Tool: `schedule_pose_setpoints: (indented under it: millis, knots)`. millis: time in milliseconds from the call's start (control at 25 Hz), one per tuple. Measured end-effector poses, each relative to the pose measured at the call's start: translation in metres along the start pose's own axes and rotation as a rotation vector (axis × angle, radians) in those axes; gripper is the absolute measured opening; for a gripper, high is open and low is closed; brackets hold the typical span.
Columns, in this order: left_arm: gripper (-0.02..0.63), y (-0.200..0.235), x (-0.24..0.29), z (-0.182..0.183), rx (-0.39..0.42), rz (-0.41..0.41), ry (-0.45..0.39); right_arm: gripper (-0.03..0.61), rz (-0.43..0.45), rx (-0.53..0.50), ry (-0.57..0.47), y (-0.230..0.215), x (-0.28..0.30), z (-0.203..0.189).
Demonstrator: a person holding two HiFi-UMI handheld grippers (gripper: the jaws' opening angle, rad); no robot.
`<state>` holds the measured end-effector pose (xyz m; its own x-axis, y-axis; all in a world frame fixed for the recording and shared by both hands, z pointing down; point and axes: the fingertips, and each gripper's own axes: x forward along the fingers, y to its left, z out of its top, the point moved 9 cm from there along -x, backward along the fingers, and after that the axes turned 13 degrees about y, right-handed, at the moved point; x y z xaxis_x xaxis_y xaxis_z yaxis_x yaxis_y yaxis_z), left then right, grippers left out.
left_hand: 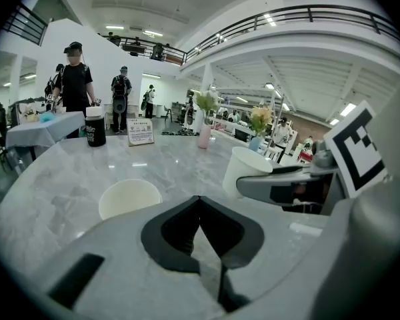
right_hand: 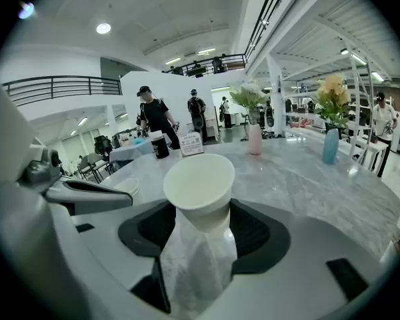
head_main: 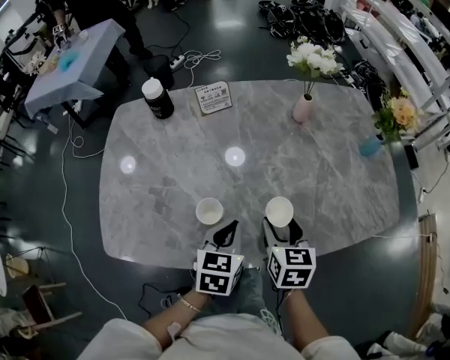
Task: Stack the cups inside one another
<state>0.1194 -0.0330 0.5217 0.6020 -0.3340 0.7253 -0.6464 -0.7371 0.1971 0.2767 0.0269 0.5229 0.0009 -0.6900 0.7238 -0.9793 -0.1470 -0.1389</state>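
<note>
Two white paper cups stand upright near the front edge of the grey marble table (head_main: 172, 171). The left cup (head_main: 209, 211) (left_hand: 129, 197) is free, just ahead and to the left of my left gripper (head_main: 226, 231) (left_hand: 199, 202), whose jaws meet at their tips with nothing between them. The right cup (head_main: 279, 211) (right_hand: 199, 184) sits between the jaws of my right gripper (head_main: 280, 231) (right_hand: 201, 222), which press on its lower part. In the left gripper view this cup (left_hand: 248, 169) shows at the right. In the right gripper view the free cup (right_hand: 130, 187) peeks out behind the left gripper.
At the far side of the table stand a black bottle with a white cap (head_main: 157, 98), a sign card (head_main: 214, 97), a pink vase with white flowers (head_main: 303, 108) and a blue vase with flowers (head_main: 371, 145). People stand beyond, by a blue-covered table (head_main: 75, 62).
</note>
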Motion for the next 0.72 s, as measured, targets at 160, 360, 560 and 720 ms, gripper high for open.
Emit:
schedule_pose_setpoints:
  millis: [160, 360, 560, 720]
  knots:
    - [-0.005, 0.01, -0.011, 0.0, -0.017, 0.015, -0.02, 0.232, 0.015, -0.026, -0.007, 0.014, 0.0, 0.008]
    - [-0.005, 0.026, -0.029, -0.001, -0.045, 0.048, -0.047, 0.232, 0.041, -0.062, -0.022, 0.034, -0.001, 0.02]
    - [-0.005, 0.041, -0.044, -0.004, -0.076, 0.08, -0.073, 0.232, 0.073, -0.105, -0.034, 0.055, 0.0, 0.032]
    - [-0.005, 0.054, -0.054, -0.007, -0.104, 0.11, -0.093, 0.232, 0.102, -0.135, -0.038, 0.072, 0.003, 0.038]
